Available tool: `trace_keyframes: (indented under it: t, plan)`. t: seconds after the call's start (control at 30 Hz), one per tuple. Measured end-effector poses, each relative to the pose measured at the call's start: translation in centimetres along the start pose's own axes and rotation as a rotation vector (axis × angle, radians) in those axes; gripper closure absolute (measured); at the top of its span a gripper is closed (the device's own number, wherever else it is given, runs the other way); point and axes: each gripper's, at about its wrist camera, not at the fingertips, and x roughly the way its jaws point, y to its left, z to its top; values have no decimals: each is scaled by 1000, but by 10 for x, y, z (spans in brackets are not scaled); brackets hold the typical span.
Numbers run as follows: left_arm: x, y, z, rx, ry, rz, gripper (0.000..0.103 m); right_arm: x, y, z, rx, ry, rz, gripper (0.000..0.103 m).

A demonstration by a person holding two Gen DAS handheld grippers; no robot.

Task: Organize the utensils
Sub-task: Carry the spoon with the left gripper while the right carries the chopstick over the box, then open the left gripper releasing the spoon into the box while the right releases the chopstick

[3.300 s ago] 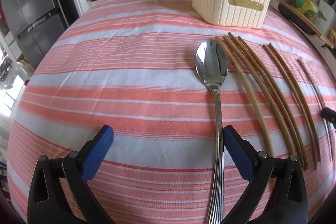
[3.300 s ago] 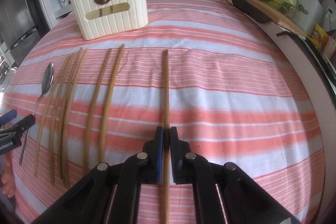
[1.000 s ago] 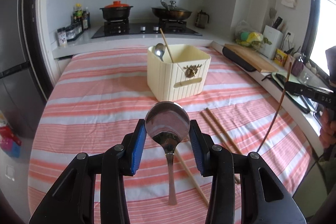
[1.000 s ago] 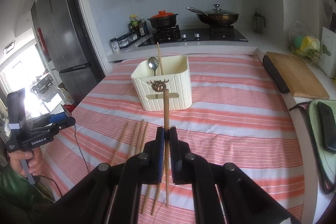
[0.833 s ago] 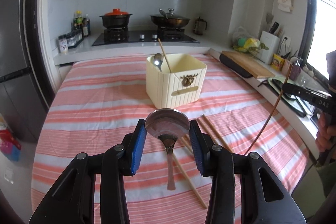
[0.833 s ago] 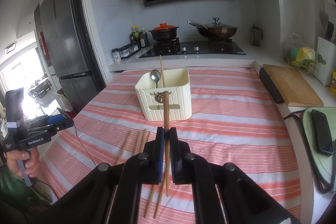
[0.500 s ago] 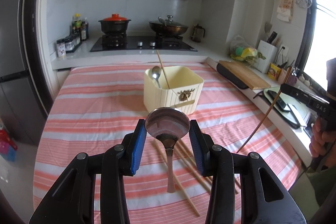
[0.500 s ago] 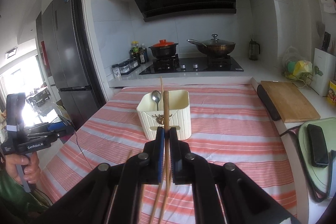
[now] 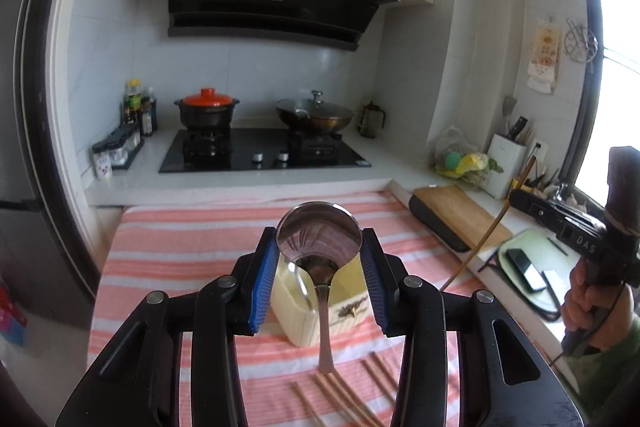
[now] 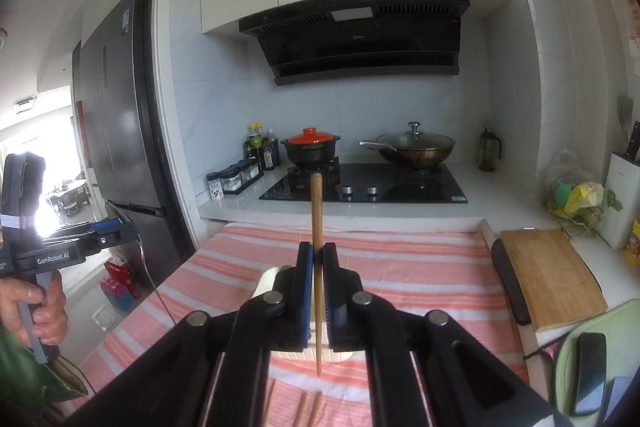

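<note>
My left claw (image 9: 319, 251) is clamped on a metal spoon (image 9: 319, 238): the blue pads press the two sides of its bowl, bowl up, handle hanging down toward the cloth. My right claw (image 10: 317, 269) is clenched tight on a single wooden chopstick (image 10: 316, 211), gripped partway along, its upper end standing above the pads and its lower end pointing down in front of the holder.

Both claws are up in the air above the counter (image 9: 168, 251), which is covered with a pink-and-white striped cloth. Directly behind and below the spoon stands the cream ribbed utensil holder (image 9: 304, 323), upright, with a small metal emblem on its front face; what it holds I cannot tell, the spoon and claws block it. In the right wrist view only slivers of the holder show around the claw.

On the cloth just nearer than the holder lie loose chopsticks (image 9: 340, 393), several side by side, roughly parallel.

In the left wrist view my right hand (image 9: 592, 301) is off to the right edge, its chopstick slanting down. In the right wrist view my left hand (image 10: 34, 309) is at the far left.

Beyond: hob with a red-lidded pot (image 9: 207, 109) and a lidded wok (image 9: 315, 115); wooden cutting board (image 9: 460, 213) along the right side.
</note>
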Motion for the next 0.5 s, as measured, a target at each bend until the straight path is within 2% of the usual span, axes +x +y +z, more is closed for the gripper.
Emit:
trace_keyframes:
  t: [0.17, 0.27, 0.5]
  plan:
    - [46, 2, 31, 0, -40, 58, 61, 43, -2, 26, 14, -70, 16, 98]
    - [81, 8, 33, -18, -9, 77, 61, 77, -1, 27, 0, -66, 16, 98]
    - [170, 30, 3, -70, 200, 84, 61, 169, -11, -7, 3, 195, 11, 98]
